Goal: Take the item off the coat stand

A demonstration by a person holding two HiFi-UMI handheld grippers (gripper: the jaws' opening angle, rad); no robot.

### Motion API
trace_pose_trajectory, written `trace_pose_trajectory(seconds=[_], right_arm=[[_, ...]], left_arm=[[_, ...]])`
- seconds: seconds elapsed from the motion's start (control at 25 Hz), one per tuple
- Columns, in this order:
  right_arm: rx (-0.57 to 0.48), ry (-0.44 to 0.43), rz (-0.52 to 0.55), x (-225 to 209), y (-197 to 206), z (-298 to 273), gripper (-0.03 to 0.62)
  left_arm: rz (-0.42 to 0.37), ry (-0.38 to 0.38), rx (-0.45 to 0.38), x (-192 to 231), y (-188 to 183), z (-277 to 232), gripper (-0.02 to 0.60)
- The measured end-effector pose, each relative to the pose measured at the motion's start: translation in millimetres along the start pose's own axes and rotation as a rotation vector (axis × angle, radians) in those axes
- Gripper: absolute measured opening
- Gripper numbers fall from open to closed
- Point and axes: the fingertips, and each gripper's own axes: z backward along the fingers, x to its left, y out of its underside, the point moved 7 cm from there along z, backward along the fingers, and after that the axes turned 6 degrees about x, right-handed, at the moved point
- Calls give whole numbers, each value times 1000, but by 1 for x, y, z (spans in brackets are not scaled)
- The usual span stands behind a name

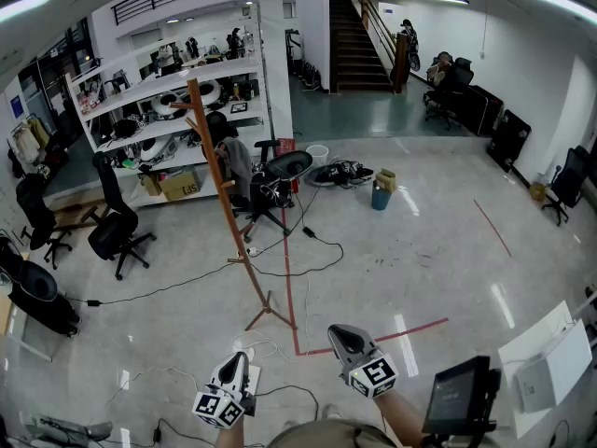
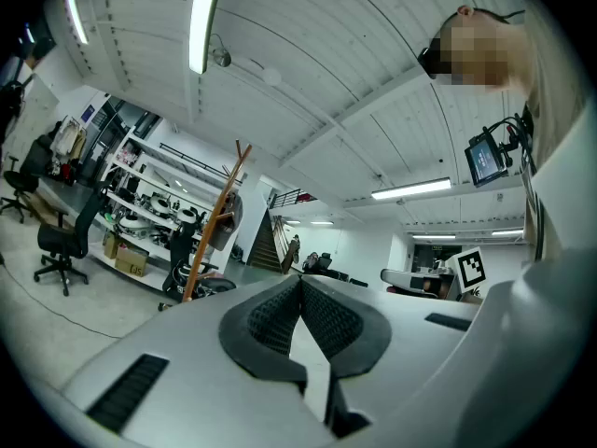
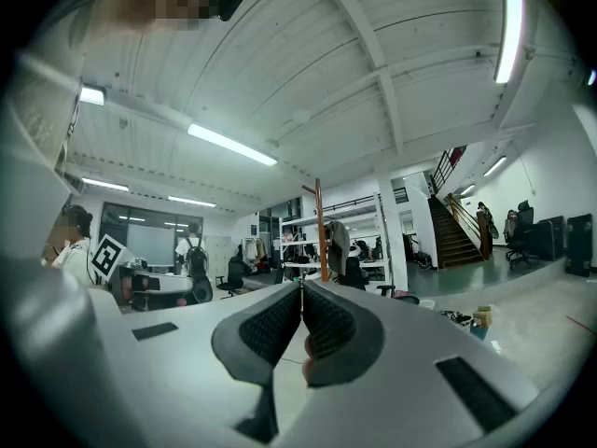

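Both tongs pinched shut and empty: my left gripper (image 1: 240,362) and right gripper (image 1: 343,336) sit low, well apart from the coat stand (image 1: 224,189). Grey item (image 3: 338,241) hangs on it (stand upright).

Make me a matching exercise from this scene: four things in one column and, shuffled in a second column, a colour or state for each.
Things
1. coat stand
2. hanging garment
3. floor tape
4. right gripper

Colour or state
A. red
B. jaws shut
C. brown wood
D. grey fabric, off the floor

Pairs: 1-C, 2-D, 3-A, 4-B
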Motion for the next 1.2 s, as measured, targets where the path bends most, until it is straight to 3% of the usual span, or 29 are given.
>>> trace_pose_trajectory(seconds=[1.2], right_arm=[[10, -7, -7, 0, 12, 1, 23]], left_arm=[[-21, -9, 31, -2, 4, 1, 18]])
